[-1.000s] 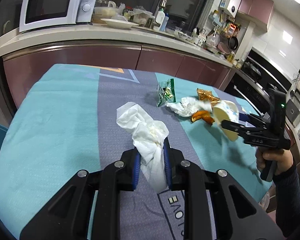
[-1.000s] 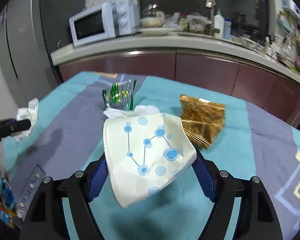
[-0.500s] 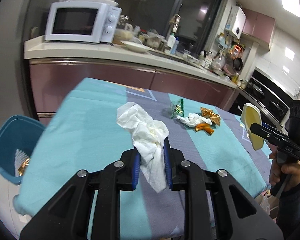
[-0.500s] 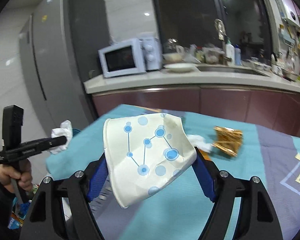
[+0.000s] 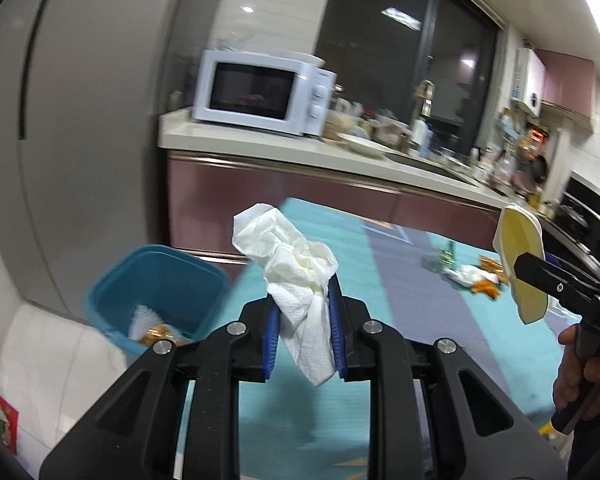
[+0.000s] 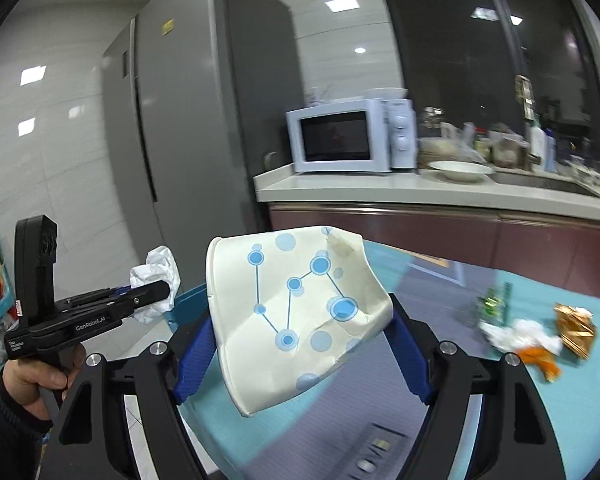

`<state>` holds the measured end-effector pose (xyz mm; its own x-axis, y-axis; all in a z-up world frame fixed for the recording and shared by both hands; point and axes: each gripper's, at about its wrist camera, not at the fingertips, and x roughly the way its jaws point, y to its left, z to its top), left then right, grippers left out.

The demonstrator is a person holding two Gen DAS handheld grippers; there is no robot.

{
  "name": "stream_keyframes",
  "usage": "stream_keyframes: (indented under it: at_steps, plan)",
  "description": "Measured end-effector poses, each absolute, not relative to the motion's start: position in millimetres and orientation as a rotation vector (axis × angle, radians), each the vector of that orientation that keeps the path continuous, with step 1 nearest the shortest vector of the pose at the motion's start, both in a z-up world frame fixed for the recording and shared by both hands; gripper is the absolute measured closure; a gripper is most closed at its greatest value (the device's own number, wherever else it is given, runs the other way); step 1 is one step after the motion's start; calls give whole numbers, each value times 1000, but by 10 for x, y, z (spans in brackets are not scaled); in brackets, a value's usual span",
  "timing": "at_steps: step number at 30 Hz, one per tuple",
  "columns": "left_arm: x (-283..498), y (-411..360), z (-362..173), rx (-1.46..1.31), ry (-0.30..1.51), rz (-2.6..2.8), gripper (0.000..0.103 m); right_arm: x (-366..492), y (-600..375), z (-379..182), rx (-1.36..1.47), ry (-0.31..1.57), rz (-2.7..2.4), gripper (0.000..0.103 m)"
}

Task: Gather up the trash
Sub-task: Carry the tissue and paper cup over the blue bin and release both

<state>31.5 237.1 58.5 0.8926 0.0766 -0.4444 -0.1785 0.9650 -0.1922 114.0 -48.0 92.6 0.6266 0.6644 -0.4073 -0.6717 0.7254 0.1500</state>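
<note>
Left wrist view: nearest the lens, the left tool (image 5: 303, 332) has its blue pads closed tight on a crumpled white paper towel (image 5: 296, 276), which stands up out of the grip and hangs a little below it. Just past the tool, low on the left, a blue trash bin (image 5: 112, 304) sits on the floor beside the end of the counter (image 5: 400, 300), which wears a teal and grey cloth; white paper and a gold scrap lie inside the bin. At the right edge the right tool (image 5: 518, 268) is held up over the cloth, its flattened paper cup (image 5: 522, 264) seen edge-on. Right wrist view: the right tool (image 6: 300, 344), about half closed, presses its blue pads against both sides of the crushed cup (image 6: 292, 316), white with blue dots and lines, mouth toward the left. Farther off on the cloth lie a green wrapper (image 6: 496, 304), a white tissue (image 6: 516, 332), an orange scrap (image 6: 540, 360) and a gold foil wrapper (image 6: 576, 330), bunched close together. Beyond stand a white microwave (image 6: 348, 136) and a grey refrigerator (image 6: 204, 120).
</note>
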Motion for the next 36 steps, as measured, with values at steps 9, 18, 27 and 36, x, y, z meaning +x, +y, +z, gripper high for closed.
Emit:
stream_keyframes:
  at_steps: [9, 18, 27, 36]
  plan:
    - [-31, 3115, 617, -254, 424, 290, 80, 1205, 479, 894, -62, 473, 894, 27]
    - [-11, 3693, 459, -249, 471, 394, 80, 1476, 1283, 773, -106, 537, 967, 27]
    - [623, 4100, 137, -262, 584, 410, 80, 1924, 1924, 521, -167, 654, 981, 27]
    - [1331, 4456, -440, -277, 765, 372, 78, 2416, 2596, 35, -273, 850, 961, 27]
